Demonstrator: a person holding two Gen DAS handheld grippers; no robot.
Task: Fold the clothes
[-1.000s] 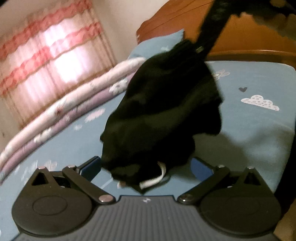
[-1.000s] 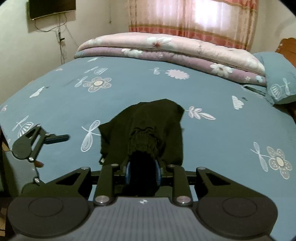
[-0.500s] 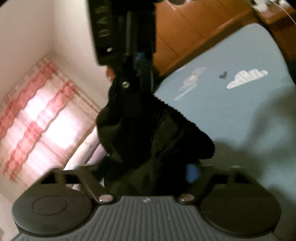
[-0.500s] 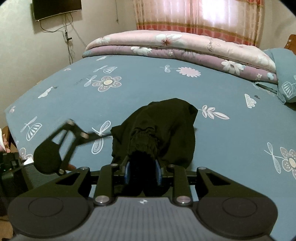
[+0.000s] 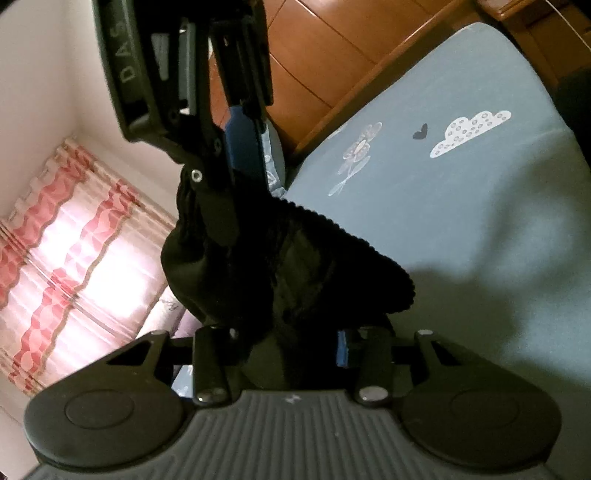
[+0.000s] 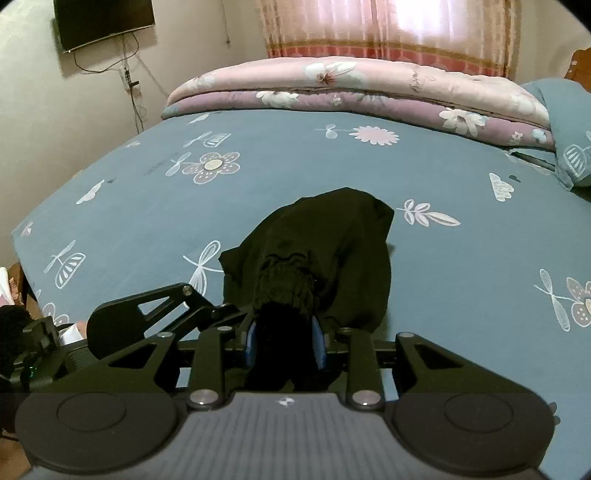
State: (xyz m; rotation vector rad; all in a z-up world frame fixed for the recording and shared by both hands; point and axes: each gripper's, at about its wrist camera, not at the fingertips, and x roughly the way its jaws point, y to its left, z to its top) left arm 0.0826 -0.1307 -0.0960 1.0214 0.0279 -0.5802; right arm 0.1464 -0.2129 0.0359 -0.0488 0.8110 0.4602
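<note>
A black garment with a gathered elastic band hangs bunched over the blue flowered bed sheet. My right gripper is shut on the gathered band. In the left wrist view it comes down from the top as the right gripper, gripping the top of the garment. My left gripper is closing, with black cloth filling the gap between its blue pads. In the right wrist view the left gripper reaches in from the left, right beside the right fingers.
A folded pink and purple quilt lies along the far side of the bed, with a blue pillow at its right end. A wooden headboard, a pink curtain and a wall television border the bed.
My left gripper rolled, moved in against the garment just below the right gripper, and its jaws went from wide open to closed around the cloth. The right gripper kept its hold.
</note>
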